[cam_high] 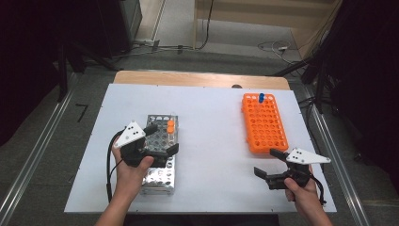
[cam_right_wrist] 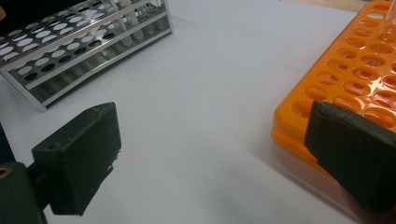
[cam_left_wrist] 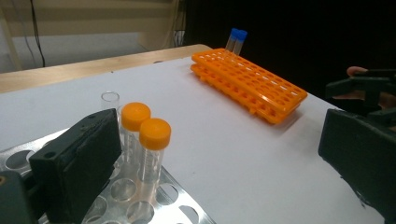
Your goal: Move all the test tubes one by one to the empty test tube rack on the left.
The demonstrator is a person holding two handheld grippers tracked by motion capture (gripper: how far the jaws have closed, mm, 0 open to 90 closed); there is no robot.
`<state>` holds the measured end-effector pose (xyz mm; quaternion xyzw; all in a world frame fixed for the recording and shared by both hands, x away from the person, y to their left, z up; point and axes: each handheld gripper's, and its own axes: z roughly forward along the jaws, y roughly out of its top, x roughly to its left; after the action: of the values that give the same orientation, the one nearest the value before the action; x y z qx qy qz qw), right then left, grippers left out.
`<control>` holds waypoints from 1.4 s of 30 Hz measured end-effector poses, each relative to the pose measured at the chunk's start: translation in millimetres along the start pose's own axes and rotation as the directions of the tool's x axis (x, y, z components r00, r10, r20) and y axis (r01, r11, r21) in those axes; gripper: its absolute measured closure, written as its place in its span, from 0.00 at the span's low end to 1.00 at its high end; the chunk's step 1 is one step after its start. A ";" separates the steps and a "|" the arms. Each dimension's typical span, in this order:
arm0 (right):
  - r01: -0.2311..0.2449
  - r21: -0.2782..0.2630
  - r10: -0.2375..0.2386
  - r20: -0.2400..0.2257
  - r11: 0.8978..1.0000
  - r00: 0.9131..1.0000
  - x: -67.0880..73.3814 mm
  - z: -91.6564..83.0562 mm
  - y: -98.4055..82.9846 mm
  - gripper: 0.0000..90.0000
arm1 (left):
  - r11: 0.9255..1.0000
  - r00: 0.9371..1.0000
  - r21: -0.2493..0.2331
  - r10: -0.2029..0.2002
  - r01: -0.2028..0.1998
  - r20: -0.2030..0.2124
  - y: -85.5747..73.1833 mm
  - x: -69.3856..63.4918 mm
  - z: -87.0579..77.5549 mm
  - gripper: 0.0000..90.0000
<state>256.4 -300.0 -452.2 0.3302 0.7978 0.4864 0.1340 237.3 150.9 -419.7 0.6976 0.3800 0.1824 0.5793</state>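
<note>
Here the left gripper [cam_high: 160, 139] hovers — jaws apparently spread — over the metal rack [cam_high: 160, 181].

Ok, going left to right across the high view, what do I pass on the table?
Left gripper over the metal rack, orange-capped tubes in that rack, bare white table, orange rack with blue-capped tubes, then right gripper.
</note>
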 end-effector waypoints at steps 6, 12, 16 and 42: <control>0.001 -0.005 -0.001 0.006 1.000 1.000 -1.1 0.2 0.7 0.03 | 1.000 1.000 -0.005 -0.011 0.011 0.006 -13.1 -1.5 -11.2 0.00; -0.004 -0.016 0.004 0.015 1.000 1.000 -3.6 0.6 2.5 0.03 | 1.000 1.000 -0.009 -0.012 0.012 0.002 -18.1 -1.1 -19.3 0.00; -0.007 -0.021 0.007 0.025 1.000 1.000 -5.0 1.2 4.7 0.03 | 1.000 1.000 -0.011 -0.011 0.011 -0.004 -20.7 0.4 -24.6 0.00; -0.041 -0.013 0.043 0.128 0.999 0.991 -43.8 27.1 45.6 0.06 | 1.000 1.000 -0.001 -0.024 0.024 -0.011 -28.6 6.0 -29.8 0.00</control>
<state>321.7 -296.1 -430.9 0.3768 0.7778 0.4710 0.1765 211.3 176.4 -440.0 0.6917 0.3915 0.1793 0.5798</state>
